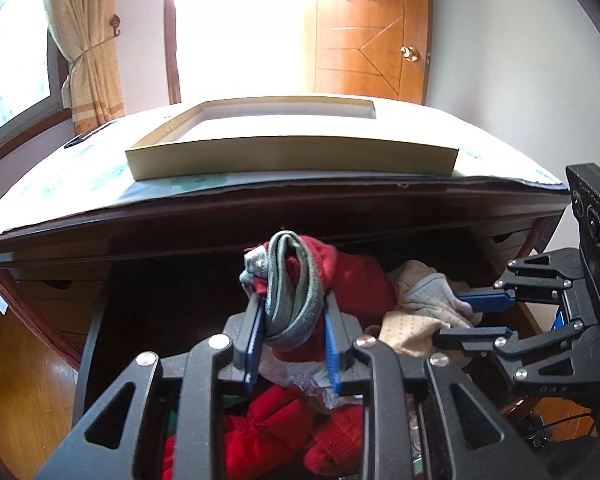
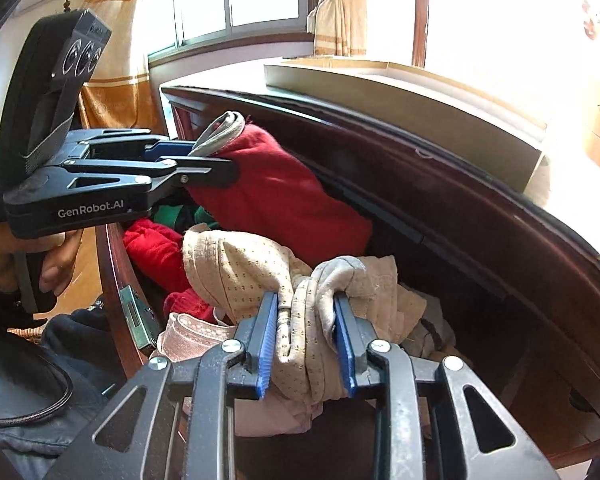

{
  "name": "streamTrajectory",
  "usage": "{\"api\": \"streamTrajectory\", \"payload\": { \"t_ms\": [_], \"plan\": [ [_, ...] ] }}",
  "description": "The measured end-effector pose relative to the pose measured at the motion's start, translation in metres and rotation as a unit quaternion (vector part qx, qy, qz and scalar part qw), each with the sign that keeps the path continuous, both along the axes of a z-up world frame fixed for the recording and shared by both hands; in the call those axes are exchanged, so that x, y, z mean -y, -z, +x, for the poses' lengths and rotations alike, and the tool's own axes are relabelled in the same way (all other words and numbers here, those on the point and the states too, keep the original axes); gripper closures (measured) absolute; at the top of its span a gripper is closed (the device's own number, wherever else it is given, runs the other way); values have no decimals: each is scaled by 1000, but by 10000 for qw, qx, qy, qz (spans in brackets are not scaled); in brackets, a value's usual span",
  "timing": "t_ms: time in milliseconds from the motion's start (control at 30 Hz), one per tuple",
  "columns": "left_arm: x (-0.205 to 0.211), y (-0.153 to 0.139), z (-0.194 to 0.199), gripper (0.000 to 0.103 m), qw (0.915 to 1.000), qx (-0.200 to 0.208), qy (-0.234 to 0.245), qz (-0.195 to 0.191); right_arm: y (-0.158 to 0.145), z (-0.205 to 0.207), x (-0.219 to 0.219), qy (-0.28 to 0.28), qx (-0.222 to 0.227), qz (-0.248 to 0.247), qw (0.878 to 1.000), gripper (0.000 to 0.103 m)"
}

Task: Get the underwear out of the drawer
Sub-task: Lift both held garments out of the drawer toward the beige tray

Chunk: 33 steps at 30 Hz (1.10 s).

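Two grippers work over an open drawer [image 2: 116, 264] of clothes. Left gripper [image 1: 292, 316] is clamped on red underwear [image 1: 340, 276] with a grey waistband, raised beneath the desk edge [image 1: 260, 208]. Right gripper [image 2: 306, 336] pinches beige dotted underwear [image 2: 240, 268] nearer. A shallow box [image 1: 292, 156] sits atop the desk. "GenRobot.AI" marks the left gripper.

Left gripper [image 1: 290, 320]: lower centre, clamped on red underwear [image 1: 332, 268] with grey waistband.
Right gripper [image 1: 474, 318]: right edge, gripping beige underwear [image 1: 416, 312].
Drawer [image 1: 148, 304]: centre, open.
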<state>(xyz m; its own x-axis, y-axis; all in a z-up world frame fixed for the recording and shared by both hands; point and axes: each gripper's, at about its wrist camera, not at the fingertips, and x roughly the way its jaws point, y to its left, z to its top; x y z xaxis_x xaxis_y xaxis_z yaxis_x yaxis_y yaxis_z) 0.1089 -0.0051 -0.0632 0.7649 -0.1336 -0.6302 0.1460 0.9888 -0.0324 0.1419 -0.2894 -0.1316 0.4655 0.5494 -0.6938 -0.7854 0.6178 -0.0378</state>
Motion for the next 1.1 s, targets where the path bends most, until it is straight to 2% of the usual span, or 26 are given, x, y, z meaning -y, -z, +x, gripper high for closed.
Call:
{"api": "streamTrajectory", "payload": {
  "t_ms": [533,1100],
  "plan": [
    [-10,-13,-24,79,9983,521,-243,-108,-12,-21,33,105,378,442,9983,76],
    [-14,-28,-44,79,9944,998,-289,-210,-28,-42,58,94,854,986,9914,77]
  ]
}}
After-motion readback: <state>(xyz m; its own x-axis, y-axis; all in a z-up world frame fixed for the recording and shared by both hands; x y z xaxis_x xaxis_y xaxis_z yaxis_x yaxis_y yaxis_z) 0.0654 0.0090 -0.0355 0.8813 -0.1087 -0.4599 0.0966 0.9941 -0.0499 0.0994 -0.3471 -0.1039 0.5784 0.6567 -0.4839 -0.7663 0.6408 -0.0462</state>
